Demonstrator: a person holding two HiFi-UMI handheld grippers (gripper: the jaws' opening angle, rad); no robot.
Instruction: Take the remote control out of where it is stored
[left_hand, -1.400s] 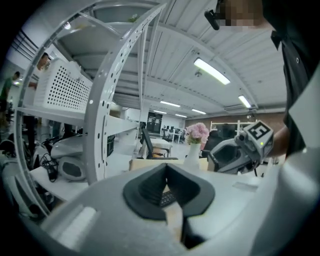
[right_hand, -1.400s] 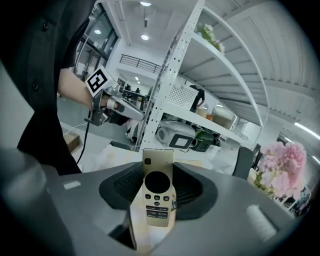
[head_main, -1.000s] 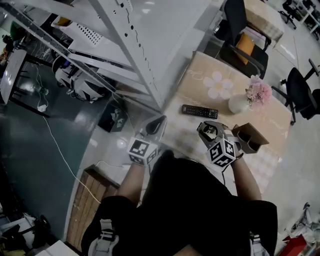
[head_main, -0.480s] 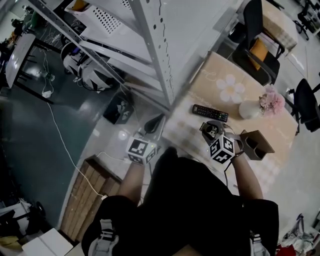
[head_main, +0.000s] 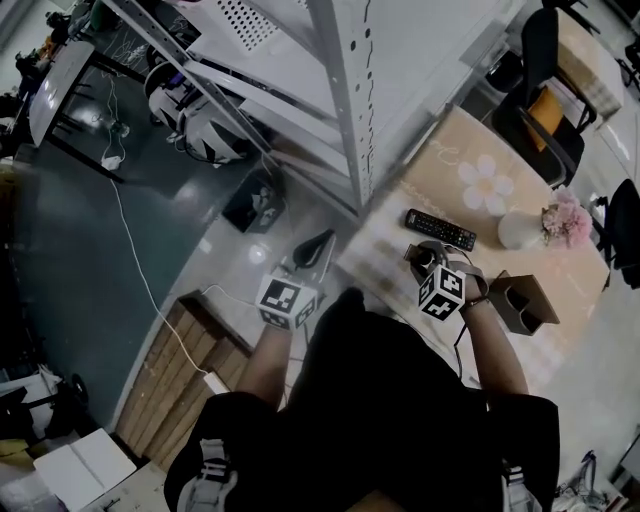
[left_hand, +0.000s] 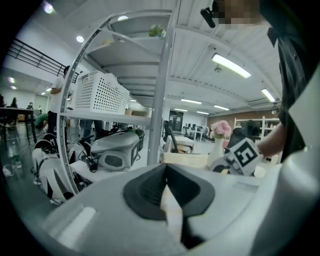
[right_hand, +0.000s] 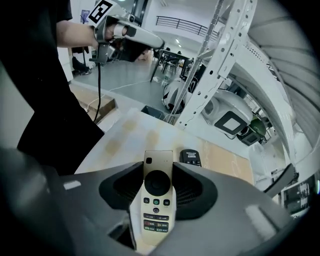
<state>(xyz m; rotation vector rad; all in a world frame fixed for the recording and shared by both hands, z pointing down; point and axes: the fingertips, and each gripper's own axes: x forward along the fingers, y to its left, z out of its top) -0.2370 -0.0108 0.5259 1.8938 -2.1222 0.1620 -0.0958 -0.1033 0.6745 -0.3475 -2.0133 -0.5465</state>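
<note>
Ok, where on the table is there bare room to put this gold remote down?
Bare: the near-left corner of the table, between the black remote and the edge, and the flower-print end beyond that remote. Crowded: the right side, where the vase and the brown box stand. The right gripper grips the gold remote.

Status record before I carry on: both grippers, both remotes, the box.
right gripper: shut on gold remote, held above the table
left gripper: shut, nothing between the jaws, off the table's edge
black remote: lying flat on the table, untouched
brown box: open-topped, on the table beside the right gripper; contents cannot be made out
gold remote vs box: outside the box
</note>
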